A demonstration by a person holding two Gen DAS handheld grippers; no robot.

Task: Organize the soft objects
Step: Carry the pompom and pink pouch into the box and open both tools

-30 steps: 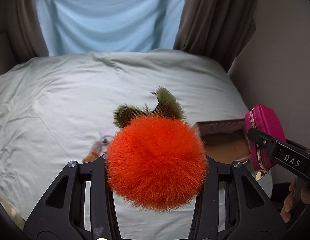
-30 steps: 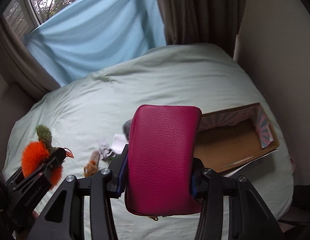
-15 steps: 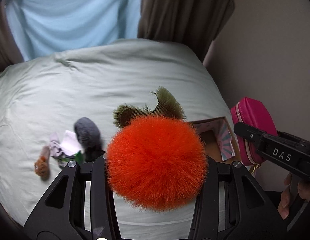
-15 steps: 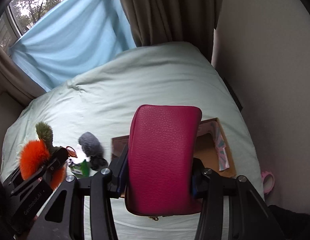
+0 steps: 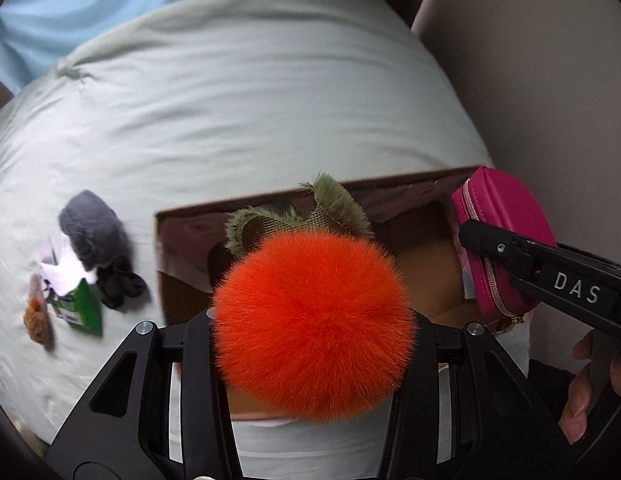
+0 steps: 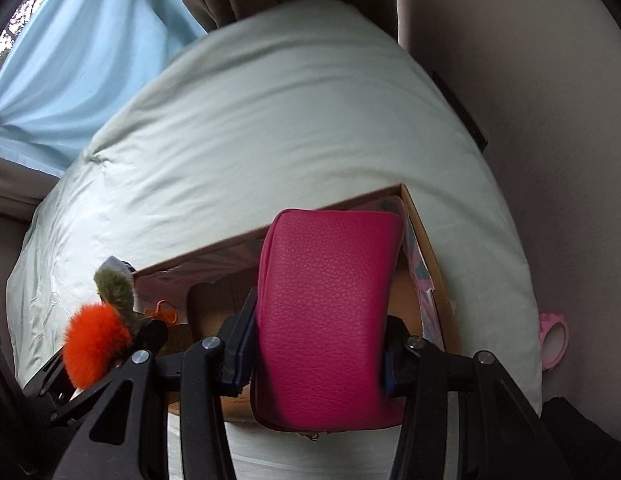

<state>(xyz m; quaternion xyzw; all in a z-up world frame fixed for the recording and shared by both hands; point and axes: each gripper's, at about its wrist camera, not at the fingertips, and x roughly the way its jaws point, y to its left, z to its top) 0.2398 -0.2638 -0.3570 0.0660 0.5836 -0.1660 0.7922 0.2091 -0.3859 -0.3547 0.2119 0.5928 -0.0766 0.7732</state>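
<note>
My left gripper (image 5: 310,344) is shut on a fluffy orange pom-pom (image 5: 312,316) with green leaves (image 5: 338,204), held over the near edge of an open cardboard box (image 5: 182,216) on the bed. The pom-pom also shows in the right wrist view (image 6: 96,344). My right gripper (image 6: 318,344) is shut on a pink leather pouch (image 6: 326,312), held over the box (image 6: 430,248). The pouch shows at the right of the left wrist view (image 5: 502,236).
Left of the box on the pale green bedsheet (image 5: 250,100) lie a grey fuzzy item (image 5: 90,228), a black item (image 5: 120,284), a green-and-white packet (image 5: 76,304) and a small brown plush (image 5: 37,316). A wall (image 6: 550,120) runs along the right. A pink object (image 6: 552,338) lies beside the bed.
Both grippers have moved forward and down toward the box with their objects still held. The box now lies directly beneath the pom-pom and the pouch.
</note>
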